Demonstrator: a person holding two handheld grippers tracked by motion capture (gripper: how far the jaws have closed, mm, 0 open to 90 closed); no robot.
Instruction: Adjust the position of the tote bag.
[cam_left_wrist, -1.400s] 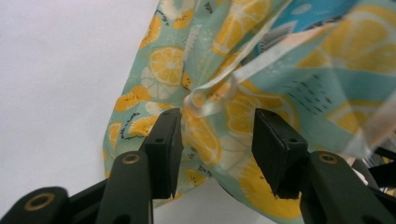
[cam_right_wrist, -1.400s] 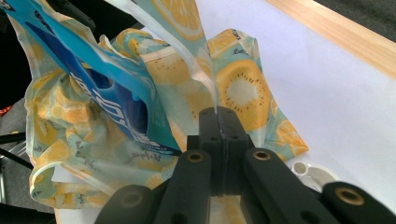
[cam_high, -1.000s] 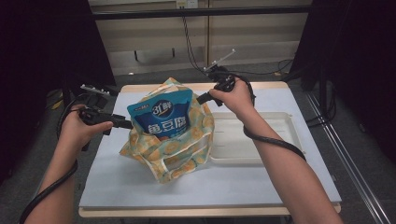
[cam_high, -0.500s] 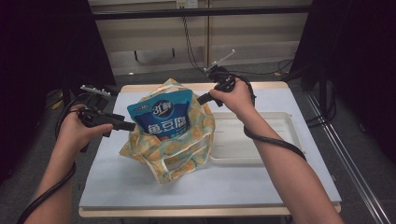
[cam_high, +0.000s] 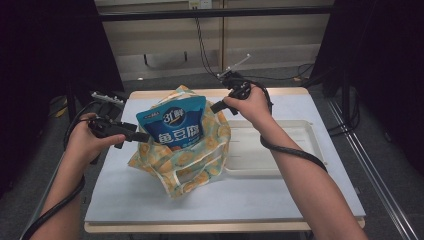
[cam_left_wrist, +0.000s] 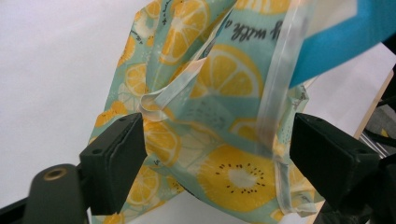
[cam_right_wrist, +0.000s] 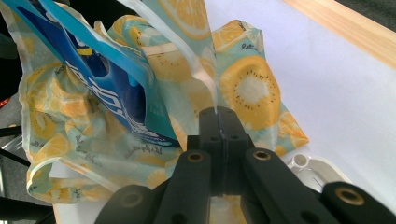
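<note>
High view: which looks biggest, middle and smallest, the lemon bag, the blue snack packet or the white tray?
1. White tray, though the lemon bag looks close in size, so that is unsure.
2. Lemon bag.
3. Blue snack packet, partly inside the bag.

On the counter (cam_high: 150, 200), left of centre: tote bag (cam_high: 185, 160), mouth upward. In the bag: snack pouch (cam_high: 175, 125), upright, top half above the rim. Right of the bag, touching its side: tray (cam_high: 300, 150). Left gripper (cam_high: 137, 136) at the bag's left edge, fabric between its 2 parted jaws. Right gripper (cam_high: 216, 106) behind the bag's right top, clamped on a strap (cam_right_wrist: 205, 81).
</note>
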